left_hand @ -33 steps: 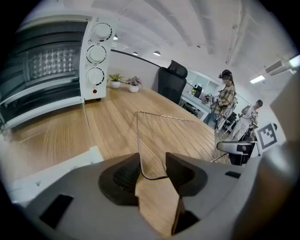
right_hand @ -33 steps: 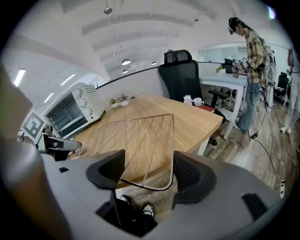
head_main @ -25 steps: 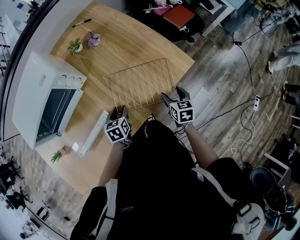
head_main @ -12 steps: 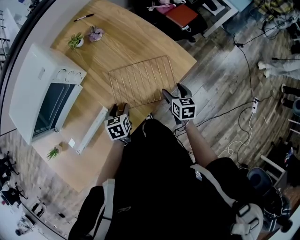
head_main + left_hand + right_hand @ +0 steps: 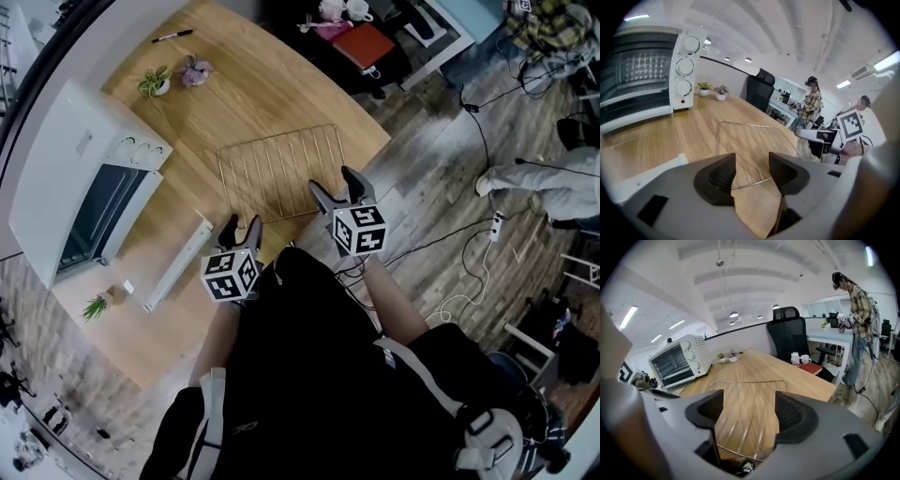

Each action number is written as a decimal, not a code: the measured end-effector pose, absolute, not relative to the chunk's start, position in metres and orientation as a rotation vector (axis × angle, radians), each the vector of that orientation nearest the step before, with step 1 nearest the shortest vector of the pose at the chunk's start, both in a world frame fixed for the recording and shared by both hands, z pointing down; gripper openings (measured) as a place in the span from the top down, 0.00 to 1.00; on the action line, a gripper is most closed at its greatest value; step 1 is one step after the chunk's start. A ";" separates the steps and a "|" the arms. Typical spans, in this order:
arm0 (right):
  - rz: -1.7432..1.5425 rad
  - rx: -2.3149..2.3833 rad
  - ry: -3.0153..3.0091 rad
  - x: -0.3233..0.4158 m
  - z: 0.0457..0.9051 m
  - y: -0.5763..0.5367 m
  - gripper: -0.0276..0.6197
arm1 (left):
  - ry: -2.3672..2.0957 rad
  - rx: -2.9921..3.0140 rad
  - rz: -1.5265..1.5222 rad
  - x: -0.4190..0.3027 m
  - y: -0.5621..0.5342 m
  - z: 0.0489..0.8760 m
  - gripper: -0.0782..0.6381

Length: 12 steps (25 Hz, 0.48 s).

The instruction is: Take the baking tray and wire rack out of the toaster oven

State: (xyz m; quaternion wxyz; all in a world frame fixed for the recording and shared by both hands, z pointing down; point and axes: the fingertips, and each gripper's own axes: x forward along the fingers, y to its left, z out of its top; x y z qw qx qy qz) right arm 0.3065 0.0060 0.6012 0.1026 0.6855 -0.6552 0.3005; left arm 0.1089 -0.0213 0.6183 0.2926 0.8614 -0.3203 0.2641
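Hovering left claw (image 5: 241,225) and right claw (image 5: 332,183) just short of near edge of wire rack (image 5: 279,173), with jaws of both spread wide and gripping nothing. Seeing rack flat on wooden table (image 5: 253,84), already out of toaster oven (image 5: 75,197) and well apart from it.

Judging rack as light, stiff, thin metal wire: likely to skate on smooth wood and rattle, hard to break, easy to tilt if lifted from one side. Best pinching thicker outer frame rod at near edge, one claw toward each corner, not thin cross wires.

Noting long white slab (image 5: 175,263) near oven's front corner, on left claw's side; possibly baking tray seen edge-on, cannot tell. Cannot tell whether oven door fully shut.

Spotting two small potted plants (image 5: 152,82) and marker pen (image 5: 172,36) at far end, tiny plant (image 5: 95,307) by table edge, red notebook (image 5: 364,41) on another desk. Finding nothing between claws and rack.
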 end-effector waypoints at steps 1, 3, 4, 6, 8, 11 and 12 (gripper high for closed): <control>0.876 2.003 -1.964 0.298 0.595 -0.001 0.41 | -0.855 2.329 0.698 0.109 -0.023 0.610 0.58; 0.858 1.956 -2.026 0.278 0.586 -0.014 0.41 | -0.885 2.375 0.688 0.101 -0.029 0.595 0.58; 0.850 1.928 -2.058 0.267 0.583 -0.021 0.42 | -0.912 2.379 0.675 0.094 -0.034 0.590 0.58; 0.834 1.858 -2.120 0.244 0.579 -0.035 0.43 | -0.984 2.357 0.634 0.075 -0.043 0.583 0.58; 0.822 1.783 -2.178 0.218 0.576 -0.047 0.44 | -1.066 2.315 0.594 0.050 -0.051 0.578 0.58; 0.799 1.678 -2.257 0.176 0.570 -0.064 0.45 | -1.174 2.257 0.550 0.010 -0.058 0.572 0.58; 0.790 1.638 -2.283 0.161 0.568 -0.069 0.45 | -1.208 2.241 0.540 -0.004 -0.060 0.569 0.58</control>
